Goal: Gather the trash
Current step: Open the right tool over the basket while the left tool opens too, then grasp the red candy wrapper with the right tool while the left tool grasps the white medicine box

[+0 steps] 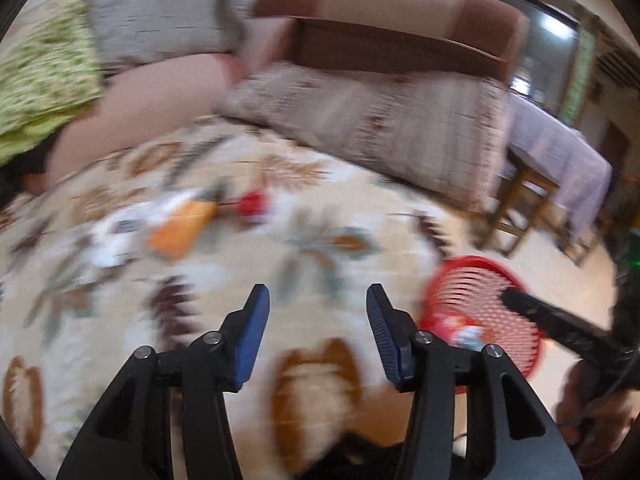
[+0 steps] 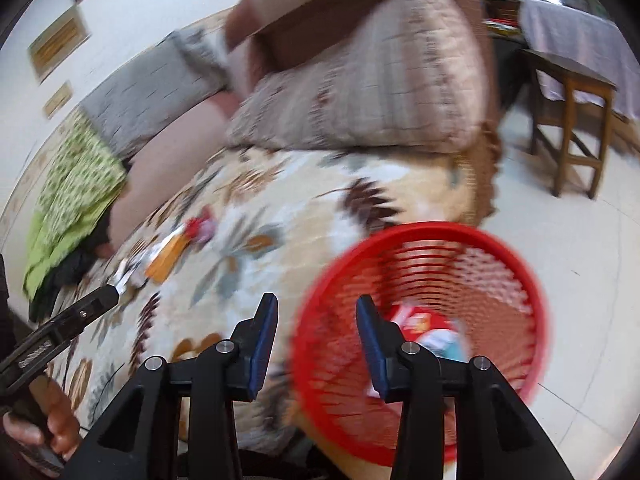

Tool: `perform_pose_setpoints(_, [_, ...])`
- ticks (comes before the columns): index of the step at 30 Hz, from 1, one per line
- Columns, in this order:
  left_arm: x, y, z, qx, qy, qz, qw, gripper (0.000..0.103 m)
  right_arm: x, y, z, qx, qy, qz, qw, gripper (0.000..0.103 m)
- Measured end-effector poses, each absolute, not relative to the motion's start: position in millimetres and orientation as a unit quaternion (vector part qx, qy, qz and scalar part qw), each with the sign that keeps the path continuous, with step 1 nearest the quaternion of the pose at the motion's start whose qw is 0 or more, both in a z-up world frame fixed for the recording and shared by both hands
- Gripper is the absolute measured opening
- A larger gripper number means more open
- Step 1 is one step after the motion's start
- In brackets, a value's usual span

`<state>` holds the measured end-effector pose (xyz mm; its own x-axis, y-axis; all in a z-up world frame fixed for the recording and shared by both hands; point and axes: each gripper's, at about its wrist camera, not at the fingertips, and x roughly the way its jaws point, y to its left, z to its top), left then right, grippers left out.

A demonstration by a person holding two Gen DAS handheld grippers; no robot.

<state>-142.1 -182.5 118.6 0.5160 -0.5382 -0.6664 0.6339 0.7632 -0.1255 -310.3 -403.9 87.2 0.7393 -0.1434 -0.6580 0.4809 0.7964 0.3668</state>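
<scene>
**Both tongs spread wide above the rug, basket partly filled**

While both pictures were smeared by motion blur, the left gripper [image 1: 318, 300] was seen nearest its own camera with its blue-padded fingers [image 1: 254, 336] set wide apart and nothing between them, held above the patterned rug [image 1: 320, 240]. The right gripper [image 2: 316, 308] was likewise found spread wide and empty, its right finger seen against the inside of the red basket [image 2: 500, 276], while its left finger was seen over the rug. Whether any finger touched the basket could not be told.

The basket was seen standing at the rug's edge, just beside the pale tiled floor [image 2: 580, 240]. Inside it, wrappers [image 2: 424, 320] in red, white and pale blue were made out at the bottom; their print was too blurred to be read.

Further out on the rug, a loose cluster of litter was left lying: an orange packet [image 1: 180, 228], white scraps [image 1: 116, 240] just beside it, and a small red piece [image 1: 252, 204] near its far end. All of it lay well apart from the basket.

Beyond the rug, a brown sofa [image 1: 400, 12] with a patterned cover was seen, with a green printed cloth [image 1: 44, 76] to the left. A wooden stool [image 2: 572, 120] was noted on the tiles at far right.
</scene>
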Motion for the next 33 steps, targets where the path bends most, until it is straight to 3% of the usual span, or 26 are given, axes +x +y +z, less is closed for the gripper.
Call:
perform_pose_setpoints(4, [-105, -120, 99, 0.055, 0.365, -0.249, 0.895, 0.05, -262, -364, 94, 0.234, 0.328, -0.124, 0.907, 0.044])
perform_pose_setpoints(8, [-67, -63, 83, 0.008, 0.381, -0.182, 0.906, 0.05, -205, -336, 103, 0.208, 0.328, -0.085, 0.918, 0.055])
perform_pose_setpoints(12, [-39, -21, 66, -0.014, 0.369, -0.1, 0.924, 0.05, -140, -323, 102, 0.171, 0.335, -0.088, 0.923, 0.058])
perform_pose_setpoints(23, [-17, -6, 38, -0.052, 0.388, -0.078, 0.917, 0.05, -6, -346, 40, 0.247, 0.381, -0.173, 0.874, 0.06])
perform_pose_setpoints(25, [-13, -5, 34, -0.061, 0.397, -0.082, 0.912, 0.05, 2, -347, 30, 0.269, 0.383, -0.19, 0.863, 0.057])
perform_pose_setpoints(27, [-10, -3, 32, -0.068, 0.405, -0.085, 0.908, 0.05, 8, -347, 20, 0.272, 0.386, -0.195, 0.86, 0.046])
perform_pose_setpoints(33, [-2, -9, 32, -0.075, 0.414, -0.101, 0.902, 0.052, 0, -346, 19, 0.288, 0.356, -0.194, 0.868, 0.038])
